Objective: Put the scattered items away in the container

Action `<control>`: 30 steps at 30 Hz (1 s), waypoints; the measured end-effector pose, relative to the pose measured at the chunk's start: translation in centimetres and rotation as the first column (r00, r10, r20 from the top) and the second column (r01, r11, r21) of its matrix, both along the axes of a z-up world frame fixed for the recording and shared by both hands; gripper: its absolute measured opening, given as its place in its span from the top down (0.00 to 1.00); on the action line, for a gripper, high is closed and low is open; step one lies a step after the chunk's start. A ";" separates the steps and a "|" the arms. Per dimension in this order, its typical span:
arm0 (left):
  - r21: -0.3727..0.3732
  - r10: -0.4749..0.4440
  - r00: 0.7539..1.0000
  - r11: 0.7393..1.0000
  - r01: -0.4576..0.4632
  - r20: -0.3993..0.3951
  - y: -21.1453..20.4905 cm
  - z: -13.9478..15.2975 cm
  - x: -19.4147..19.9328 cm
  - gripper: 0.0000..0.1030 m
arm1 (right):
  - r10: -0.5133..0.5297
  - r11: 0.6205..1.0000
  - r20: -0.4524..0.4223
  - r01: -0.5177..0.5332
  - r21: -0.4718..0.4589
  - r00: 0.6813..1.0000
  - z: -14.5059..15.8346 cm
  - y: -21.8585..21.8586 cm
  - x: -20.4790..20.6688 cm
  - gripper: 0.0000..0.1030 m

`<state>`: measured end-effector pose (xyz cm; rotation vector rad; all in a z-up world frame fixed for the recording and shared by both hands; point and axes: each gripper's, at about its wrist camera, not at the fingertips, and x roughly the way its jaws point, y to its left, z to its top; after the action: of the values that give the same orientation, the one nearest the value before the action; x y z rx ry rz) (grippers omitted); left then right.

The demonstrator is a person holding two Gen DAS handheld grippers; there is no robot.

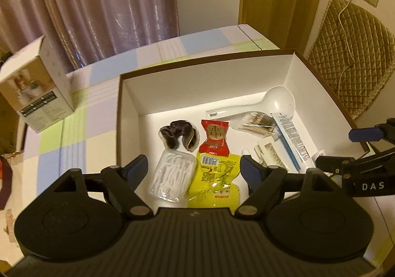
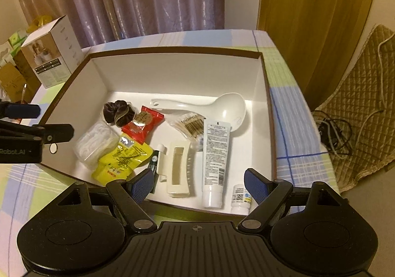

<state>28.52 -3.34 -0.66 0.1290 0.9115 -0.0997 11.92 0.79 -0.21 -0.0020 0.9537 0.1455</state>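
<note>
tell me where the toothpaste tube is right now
In the right wrist view the toothpaste tube lies inside the box, right of centre, between the cream hair clip and small white bottle.

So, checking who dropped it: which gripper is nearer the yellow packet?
Left. The left gripper hangs open right above the yellow packet; the right gripper is open over the box's other end.

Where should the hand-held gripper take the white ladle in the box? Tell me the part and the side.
Grip the ladle by its straight handle, coming down from above. The handle lies flat along the far wall of the box with bare floor beside it, while the round bowl is too wide and is partly overlapped by the tube.
</note>
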 end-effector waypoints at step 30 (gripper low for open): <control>0.009 0.089 0.991 0.996 -0.090 0.101 -0.6 4.1 -8.7 0.05 | 0.057 0.998 0.017 -0.058 0.004 0.998 2.9 1.7 -6.6 0.17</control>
<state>19.82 -3.99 3.44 0.1041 0.8163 -0.0038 5.34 2.45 2.72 -0.0260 0.9372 0.2007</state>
